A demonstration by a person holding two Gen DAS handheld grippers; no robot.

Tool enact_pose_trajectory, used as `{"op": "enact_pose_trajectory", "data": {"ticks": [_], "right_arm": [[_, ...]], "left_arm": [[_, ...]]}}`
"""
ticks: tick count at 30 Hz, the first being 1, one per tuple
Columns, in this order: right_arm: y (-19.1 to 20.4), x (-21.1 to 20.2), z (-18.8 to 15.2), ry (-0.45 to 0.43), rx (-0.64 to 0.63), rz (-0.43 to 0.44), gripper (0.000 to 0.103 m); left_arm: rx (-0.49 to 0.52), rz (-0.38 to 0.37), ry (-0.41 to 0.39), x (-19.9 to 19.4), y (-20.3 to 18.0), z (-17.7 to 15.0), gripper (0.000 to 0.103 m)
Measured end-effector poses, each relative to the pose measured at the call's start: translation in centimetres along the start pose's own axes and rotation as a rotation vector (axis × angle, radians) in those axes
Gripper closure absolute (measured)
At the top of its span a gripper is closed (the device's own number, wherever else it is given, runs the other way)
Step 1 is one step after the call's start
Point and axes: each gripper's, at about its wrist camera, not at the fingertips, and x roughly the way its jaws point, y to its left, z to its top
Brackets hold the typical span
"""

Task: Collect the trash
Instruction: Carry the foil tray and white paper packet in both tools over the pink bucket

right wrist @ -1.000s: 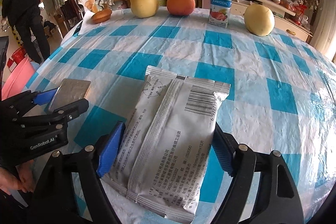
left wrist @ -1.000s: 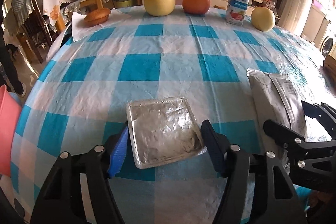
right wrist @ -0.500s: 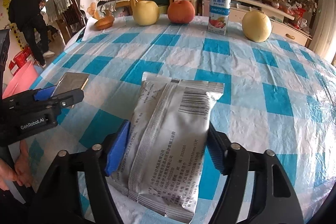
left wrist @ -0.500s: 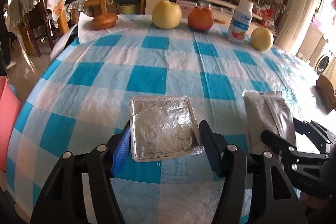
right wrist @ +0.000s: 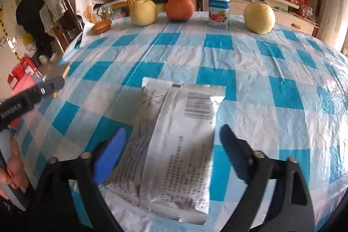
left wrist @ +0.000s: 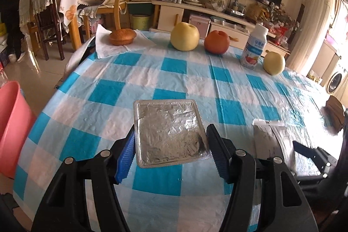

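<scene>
**A:** What do I have in hand?

**B:** My left gripper (left wrist: 169,145) is clenched on a flat, square, crinkled silver foil blister sheet (left wrist: 168,133), which is pinched by its side edges and lifted clear of the cloth. My right gripper (right wrist: 171,145) has just been opening; its jaws stand wide and released, either side of a long, silver-grey plastic snack pouch with a barcode (right wrist: 174,138) that lies flat on the table, apparently touched by neither pad.

**A:** What could go wrong?

**B:** I judge the foil sheet could buckle or slip out, since it is thin and gripped only at its edges. The pouch overhangs the near table edge; a nudge from the open jaws might slide it off.

**A:** And the surroundings?

**B:** A round table under a blue-and-white checked plastic cloth (right wrist: 250,71). At the far side, well apart from the trash: a brown bun on white paper (left wrist: 122,36), two yellow pears (left wrist: 184,36), a red-orange fruit (left wrist: 217,41) and a white yoghurt bottle (right wrist: 218,5). A pink plastic bucket (left wrist: 12,127) stands on the floor to the left. Beyond are chairs, a cluttered sideboard, and a person in dark clothes (right wrist: 33,21).
</scene>
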Motion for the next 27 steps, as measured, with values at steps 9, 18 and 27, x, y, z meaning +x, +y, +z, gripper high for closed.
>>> {"op": "enact_pose_trajectory", "data": {"ticks": [9, 18, 27], "right_arm": [[1.2, 1.0, -0.1, 0.005, -0.043, -0.069, 0.025], [1.9, 0.2, -0.2, -0.042, -0.064, -0.068, 0.029], [4.9, -1.9, 1.5, -0.094, -0.094, -0.02, 0.029]], "left_arm": [[-0.042, 0.005, -0.022, -0.8, 1.4, 0.6, 0.04], [-0.107, -0.005, -0.048, -1.8, 3.4, 1.3, 0.039], [-0.17, 0.017, -0.084, -3.0, 6.1, 2.2, 0.039]]}}
